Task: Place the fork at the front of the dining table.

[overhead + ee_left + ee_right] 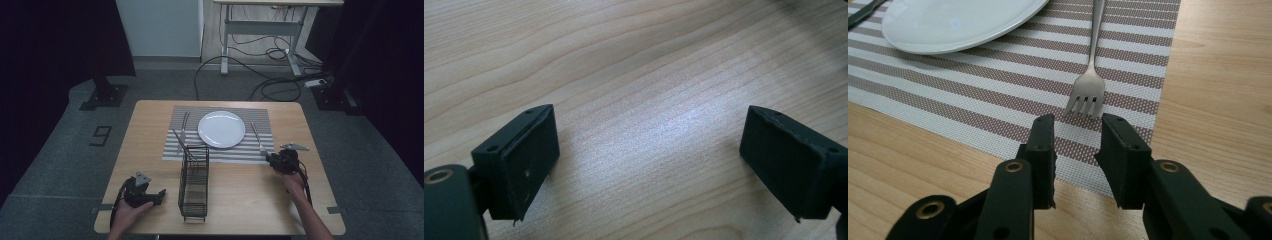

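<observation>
- Where the wooden table (240, 200) met its near edge, the left gripper (159, 195) rested in the person's left hand (131, 212) just left of the wire cutlery basket (194, 182), its jaws spread wide over bare wood with nothing between them.
- Right of the basket, the right gripper (1077, 137) sat low at the near right corner of the striped placemat (220, 132), held by the right hand (295, 181); its jaws stood partly apart, holding nothing.
- Just beyond those jaws, a fork (1089, 90) lay on the placemat with its tines toward the gripper, near but not touching.
- Behind the basket, a white plate (221, 129) sat on the middle of the placemat, left of the fork.
- Left of the plate, beyond the basket's far end, more cutlery (184, 127) lay on the placemat; its kind could not be told.
</observation>
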Motion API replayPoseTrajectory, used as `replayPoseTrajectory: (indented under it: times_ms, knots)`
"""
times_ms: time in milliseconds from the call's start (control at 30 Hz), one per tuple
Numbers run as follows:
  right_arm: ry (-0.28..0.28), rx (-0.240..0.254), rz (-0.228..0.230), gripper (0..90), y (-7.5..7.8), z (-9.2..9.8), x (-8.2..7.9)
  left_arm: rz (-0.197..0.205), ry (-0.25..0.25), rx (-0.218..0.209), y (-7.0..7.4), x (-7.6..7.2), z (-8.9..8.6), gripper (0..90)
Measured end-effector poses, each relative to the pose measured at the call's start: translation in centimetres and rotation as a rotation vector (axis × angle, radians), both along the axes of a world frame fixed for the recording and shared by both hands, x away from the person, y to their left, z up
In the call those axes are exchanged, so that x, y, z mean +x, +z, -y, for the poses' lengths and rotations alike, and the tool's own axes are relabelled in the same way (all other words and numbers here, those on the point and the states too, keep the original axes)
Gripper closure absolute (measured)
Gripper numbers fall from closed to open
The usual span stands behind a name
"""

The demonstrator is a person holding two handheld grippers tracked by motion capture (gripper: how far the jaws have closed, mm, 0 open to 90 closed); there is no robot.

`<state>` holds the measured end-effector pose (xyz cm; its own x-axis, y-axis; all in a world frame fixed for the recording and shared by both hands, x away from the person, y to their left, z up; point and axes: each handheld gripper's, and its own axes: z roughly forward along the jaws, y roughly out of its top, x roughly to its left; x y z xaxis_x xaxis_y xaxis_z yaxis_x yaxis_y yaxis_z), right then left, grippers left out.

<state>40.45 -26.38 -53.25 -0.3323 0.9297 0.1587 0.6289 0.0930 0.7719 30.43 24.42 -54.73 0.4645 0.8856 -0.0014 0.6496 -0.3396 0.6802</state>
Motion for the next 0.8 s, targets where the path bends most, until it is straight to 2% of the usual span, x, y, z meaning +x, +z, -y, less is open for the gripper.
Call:
replayPoseTrajectory:
  times_ms: [167,433,533,800]
  knots:
    - [0.012,-0.021,-0.006,68.7,-0.6,-1.0,0.5,0.000,-0.001,0.000,0.0,0.0,0.0,8.9]
    - [-0.022,-0.003,0.004,71.8,-0.8,-2.8,1.4,0.000,-0.002,0.000,0.0,0.0,0.0,8.9]
    - [-0.026,-0.017,0.015,71.0,-0.9,-3.7,1.8,0.000,-0.003,0.001,0.0,0.0,0.0,9.0]
    - [-0.048,0.015,0.022,69.9,-1.0,-4.7,3.0,0.000,-0.004,0.001,0.0,0.0,0.0,9.0]
